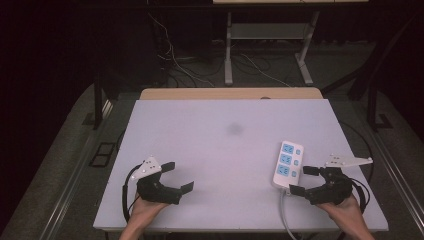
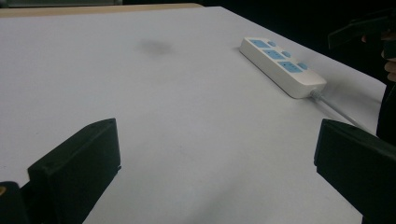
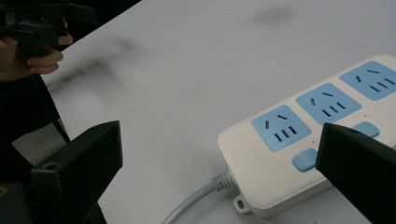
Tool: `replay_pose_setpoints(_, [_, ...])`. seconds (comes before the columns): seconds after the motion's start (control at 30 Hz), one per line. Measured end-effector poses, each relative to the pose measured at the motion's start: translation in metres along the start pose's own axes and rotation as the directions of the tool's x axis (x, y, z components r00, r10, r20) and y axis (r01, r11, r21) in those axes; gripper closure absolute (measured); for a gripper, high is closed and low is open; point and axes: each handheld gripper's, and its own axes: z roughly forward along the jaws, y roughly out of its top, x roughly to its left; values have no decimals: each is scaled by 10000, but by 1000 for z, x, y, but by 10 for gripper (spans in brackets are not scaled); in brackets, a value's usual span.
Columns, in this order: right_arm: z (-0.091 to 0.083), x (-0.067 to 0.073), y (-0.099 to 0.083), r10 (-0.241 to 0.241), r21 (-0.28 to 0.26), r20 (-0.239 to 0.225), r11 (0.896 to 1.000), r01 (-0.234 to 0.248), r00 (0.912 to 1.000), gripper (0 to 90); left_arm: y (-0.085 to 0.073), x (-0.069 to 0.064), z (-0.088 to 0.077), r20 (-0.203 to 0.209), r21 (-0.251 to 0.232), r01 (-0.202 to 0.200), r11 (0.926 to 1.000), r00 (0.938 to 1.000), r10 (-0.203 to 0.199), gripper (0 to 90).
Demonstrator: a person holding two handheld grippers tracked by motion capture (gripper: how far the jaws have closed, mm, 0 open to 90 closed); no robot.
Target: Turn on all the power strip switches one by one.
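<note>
The white power strip [image 1: 288, 165] lies flat on the right part of the white table [image 1: 220, 150], near the right edge, with its long side running away from the person and a little to the right. It has three blue sockets in a row and small blue switches beside them. Its grey cable [image 1: 286, 215] leaves the near end and runs toward the near table edge. The right gripper view shows details that the high view does not: the slots of each socket, the ribbed sleeve where the cable [image 3: 196, 198] enters the strip [image 3: 299, 154], and a small mounting ear at the corner. The left gripper view shows the strip [image 2: 281, 66] from far, across a wide bare surface with a dark smudge [image 2: 154, 45] on it. The right gripper [image 1: 304, 180] is held low just beside the near end of the strip, its jaws wide apart and holding nothing; one jaw tip is near the strip's side, but I cannot tell if it touches. The person's right hand [image 1: 345, 207] comes in from the bottom edge. The left gripper [image 1: 178, 176] rests low over the near left part of the table, well apart from the strip, its jaws also spread wide and empty, and it points toward the right. Between both grippers the table is bare, and the far half is free too.
</note>
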Motion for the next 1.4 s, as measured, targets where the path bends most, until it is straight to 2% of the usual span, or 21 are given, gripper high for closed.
replay_pose_setpoints(0.23, [-6, -6, 4, -10, 277, 101, 9996, 7, 9999, 4, 0, 1, -1, -24, -18, 67, 10000, 10000, -67, 0])
replay_pose_setpoints(0.63, [-8, -14, 19, -303, 812, 188, 9963, 287, 9994, 4, -1, 1, 0, 0, 37, 124, 9999, 9999, -124, 0])
replay_pose_setpoints(1.07, [-3, -18, 32, -648, 1501, 208, 9868, 610, 9977, 4, -2, 2, 2, 109, 104, 173, 9998, 9998, -174, 0])
replay_pose_setpoints(1.4, [4, -29, 42, -892, 2194, 205, 9721, 825, 9958, 4, -1, -1, 3, 340, 33, 219, 9998, 9992, -220, 0])
